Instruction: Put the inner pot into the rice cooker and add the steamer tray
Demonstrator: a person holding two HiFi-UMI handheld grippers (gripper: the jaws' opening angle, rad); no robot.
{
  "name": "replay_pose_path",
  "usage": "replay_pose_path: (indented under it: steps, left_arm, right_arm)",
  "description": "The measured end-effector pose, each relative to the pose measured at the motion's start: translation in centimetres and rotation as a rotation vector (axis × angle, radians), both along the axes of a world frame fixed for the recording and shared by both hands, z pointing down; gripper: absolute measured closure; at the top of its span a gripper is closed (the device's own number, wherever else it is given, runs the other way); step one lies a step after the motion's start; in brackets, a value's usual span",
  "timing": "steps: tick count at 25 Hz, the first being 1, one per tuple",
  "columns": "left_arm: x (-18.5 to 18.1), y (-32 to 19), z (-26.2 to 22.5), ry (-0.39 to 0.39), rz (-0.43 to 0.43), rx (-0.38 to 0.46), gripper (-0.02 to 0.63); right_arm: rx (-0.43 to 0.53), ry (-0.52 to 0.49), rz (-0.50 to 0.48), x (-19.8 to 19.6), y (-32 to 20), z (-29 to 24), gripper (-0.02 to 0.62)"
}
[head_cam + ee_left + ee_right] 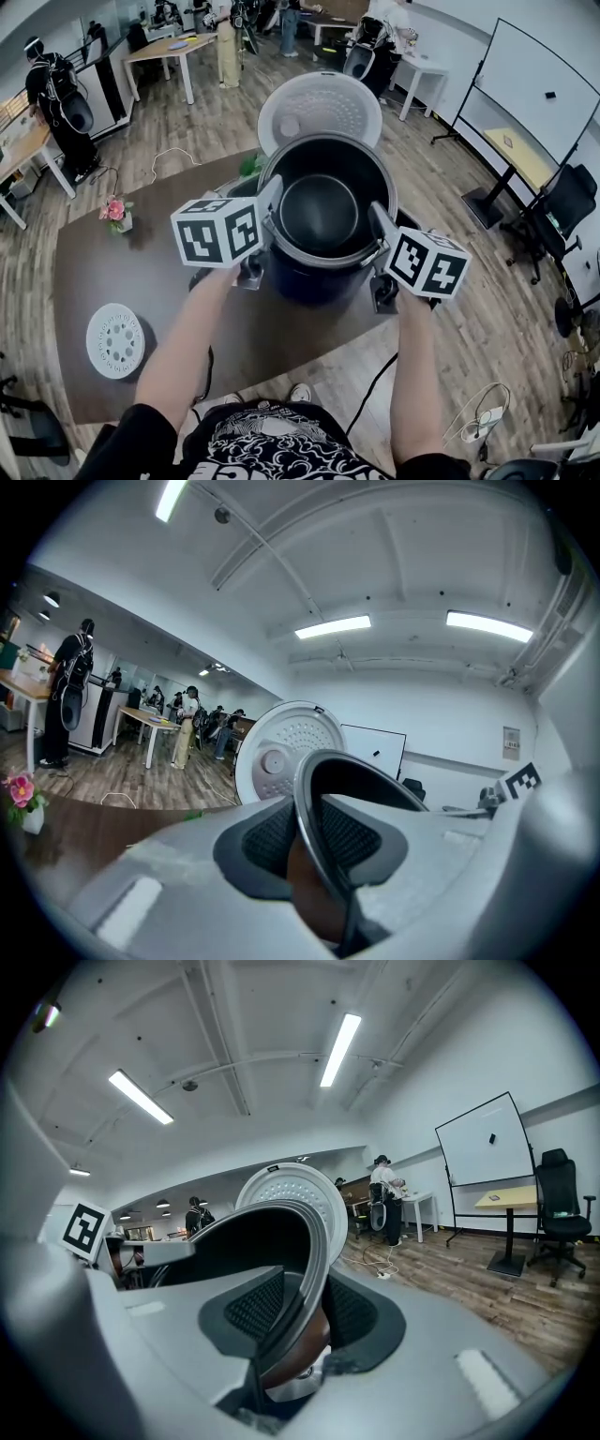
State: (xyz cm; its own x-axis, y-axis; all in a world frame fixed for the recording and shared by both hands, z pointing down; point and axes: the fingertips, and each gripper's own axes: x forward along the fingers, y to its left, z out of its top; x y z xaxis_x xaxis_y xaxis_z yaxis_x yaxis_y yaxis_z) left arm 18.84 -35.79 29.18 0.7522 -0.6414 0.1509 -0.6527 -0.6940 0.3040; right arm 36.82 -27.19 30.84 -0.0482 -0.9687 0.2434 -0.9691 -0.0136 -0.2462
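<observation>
Two tools share one load: the left tool [314,834] is clamped on the left side of the pot's [367,778] rim, one pad inside the wall and one outside, and the right tool [296,1314] pinches the opposite side of the pot [251,1241] in the same way. From the head view, the left tool [273,199] and right tool [379,221] hold the pot [322,212] level between them, directly over the dark rice cooker [314,281]. Whether its base has entered the cooker cannot be told. Behind the pot the cooker's lid [320,106] stands open, its white dotted underside facing forward. On the brown counter [164,281], well apart to the near left, lies the white round steamer tray [114,340], flat and untouched. Some pink flowers [114,212] stand near the counter's far left edge.
</observation>
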Motion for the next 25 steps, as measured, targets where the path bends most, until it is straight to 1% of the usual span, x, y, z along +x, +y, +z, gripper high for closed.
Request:
replay_pose_path:
  steps: [7, 15, 25]
  left_arm:
    - [0.4, -0.8, 2.7, -0.013, -0.037, -0.066, 0.517]
    - [1.0, -1.2, 5.6, -0.032, -0.091, -0.120, 0.517]
    - [1.3, -1.6, 9.3, -0.106, -0.125, -0.159, 0.517]
  right_arm:
    - [-0.056, -0.011, -0.042, 0.5, -1.3, 2.1, 0.473]
    - [-0.114, -0.011, -0.090, 1.6, -2.7, 4.5, 0.475]
    - [-0.183, -0.026, -0.134, 1.9, -3.9, 8.2, 0.471]
